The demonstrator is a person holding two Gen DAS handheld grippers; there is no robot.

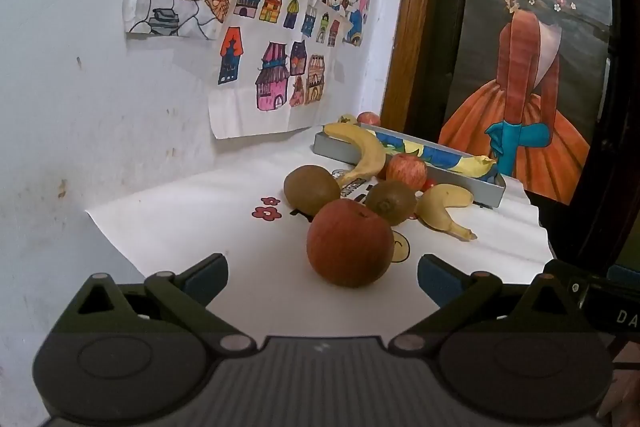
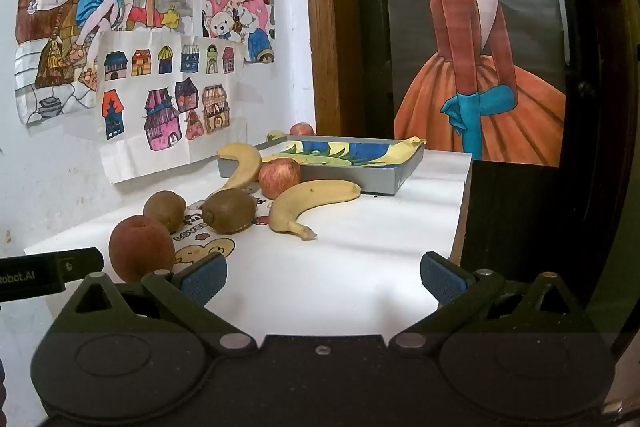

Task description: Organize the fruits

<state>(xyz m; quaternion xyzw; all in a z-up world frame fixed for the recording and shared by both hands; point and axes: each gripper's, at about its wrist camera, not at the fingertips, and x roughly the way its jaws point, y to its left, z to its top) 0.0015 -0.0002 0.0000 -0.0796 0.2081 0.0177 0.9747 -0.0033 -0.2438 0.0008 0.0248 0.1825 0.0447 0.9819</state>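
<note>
1. On the white table sheet (image 2: 360, 267), fruit loose in a cluster: near apple (image 1: 350, 243), two kiwis (image 1: 311, 190) (image 1: 391, 202), second apple (image 1: 406, 170), two bananas (image 1: 362, 154) (image 1: 444, 209). None gripped.
2. Behind the cluster, grey tray (image 2: 304, 173) with blue-and-yellow lining; no fruit visible inside, one banana leaning on its corner. A third apple (image 2: 302, 128) beyond the tray, by the wall.
3. Sorting judged barely begun; all visible fruit left to place, tray the likely destination.
4. Left gripper (image 1: 322, 275): jaws wide apart, empty, near apple just ahead between them.
5. Right gripper (image 2: 323, 277): jaws wide apart, empty, over bare sheet.
6. Drawings taped to wall (image 1: 60, 87) behind.
</note>
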